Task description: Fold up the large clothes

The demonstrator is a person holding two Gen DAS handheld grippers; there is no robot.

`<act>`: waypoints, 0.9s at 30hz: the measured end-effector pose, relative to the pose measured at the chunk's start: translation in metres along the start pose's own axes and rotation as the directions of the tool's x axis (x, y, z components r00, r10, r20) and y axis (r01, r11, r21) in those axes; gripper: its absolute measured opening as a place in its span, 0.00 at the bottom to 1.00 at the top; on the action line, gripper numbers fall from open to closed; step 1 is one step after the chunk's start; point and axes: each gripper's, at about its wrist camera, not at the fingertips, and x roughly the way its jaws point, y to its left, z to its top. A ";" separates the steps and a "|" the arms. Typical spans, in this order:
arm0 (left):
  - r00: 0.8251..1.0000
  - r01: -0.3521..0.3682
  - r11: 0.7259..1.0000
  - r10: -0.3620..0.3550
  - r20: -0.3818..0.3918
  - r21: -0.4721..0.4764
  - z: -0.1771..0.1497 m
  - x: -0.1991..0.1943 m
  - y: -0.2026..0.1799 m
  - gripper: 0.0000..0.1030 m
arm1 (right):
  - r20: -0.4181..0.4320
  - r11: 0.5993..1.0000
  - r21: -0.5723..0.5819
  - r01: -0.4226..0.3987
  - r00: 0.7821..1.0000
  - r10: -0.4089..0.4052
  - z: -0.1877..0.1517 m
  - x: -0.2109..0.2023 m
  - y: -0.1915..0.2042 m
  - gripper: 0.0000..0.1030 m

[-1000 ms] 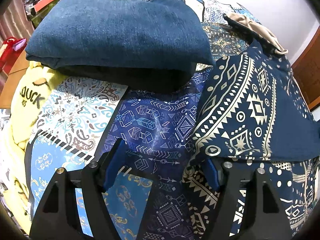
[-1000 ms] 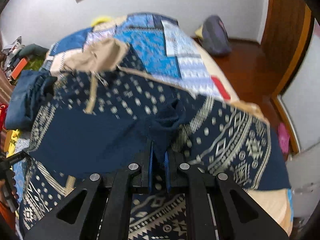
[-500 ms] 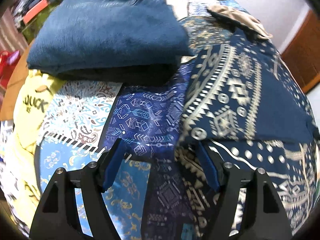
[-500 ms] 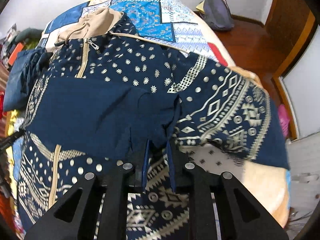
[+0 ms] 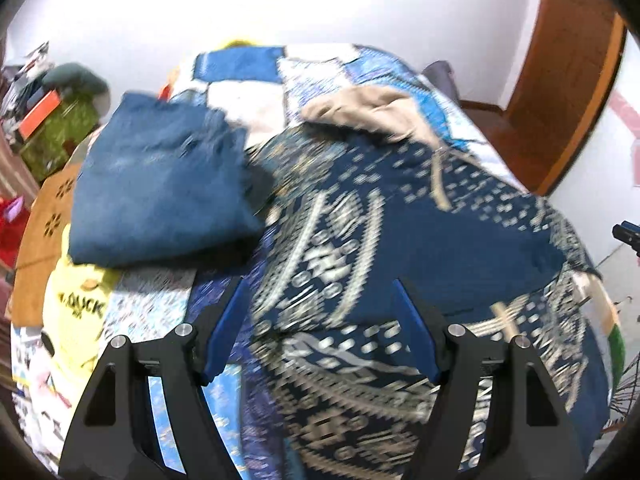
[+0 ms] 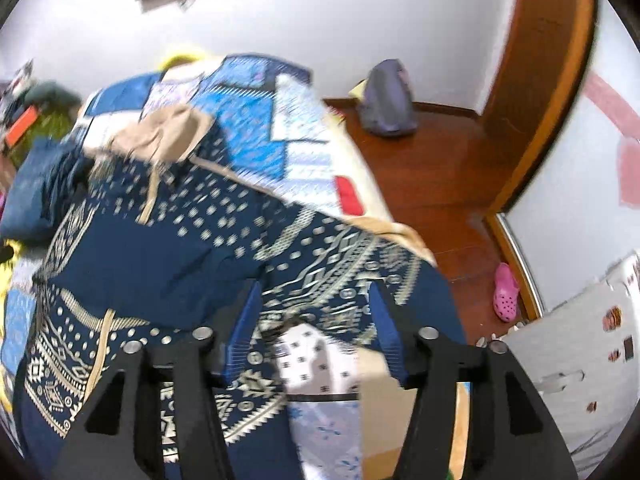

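You are holding the left gripper (image 5: 320, 304) with its fingers spread wide, and nothing is sitting between them. It is hovering above the patterned navy garment (image 5: 460, 240), which is lying spread on the bed (image 5: 240, 64), partly folded over itself. The right gripper (image 6: 314, 306) is also standing wide open and is gripping nothing; its fingers are framing the right sleeve area of the garment near the bed's right edge (image 6: 404, 236).

On your left side the folded jeans (image 5: 160, 184) are lying just beside the garment, and a yellow cloth (image 5: 76, 304) is lying under their near corner, so room is narrow there. On the right the bed is ending and the wooden floor (image 6: 440, 168) is opening beyond it, with a grey bag (image 6: 386, 100) and a pink shoe (image 6: 506, 292) on it.

Both views are blurred. The beige hood (image 5: 372, 112) is looking smeared, and the near hem of the garment is being cut off by the fingers and the frame.
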 end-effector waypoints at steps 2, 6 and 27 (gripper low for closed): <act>1.000 0.021 1.000 -0.021 0.008 0.020 0.008 0.001 -0.014 0.70 | -0.003 0.999 0.047 0.010 1.000 -0.010 -0.002 0.002 -0.016 0.52; 0.999 0.044 0.997 -0.044 0.001 0.066 0.017 0.012 -0.046 0.70 | -0.069 0.981 0.192 -0.004 0.997 0.018 -0.015 0.021 -0.051 0.52; 0.984 0.131 0.990 -0.124 -0.125 0.047 0.018 0.091 -0.085 0.70 | -0.159 0.692 0.722 -0.006 0.972 0.174 -0.075 0.116 -0.136 0.57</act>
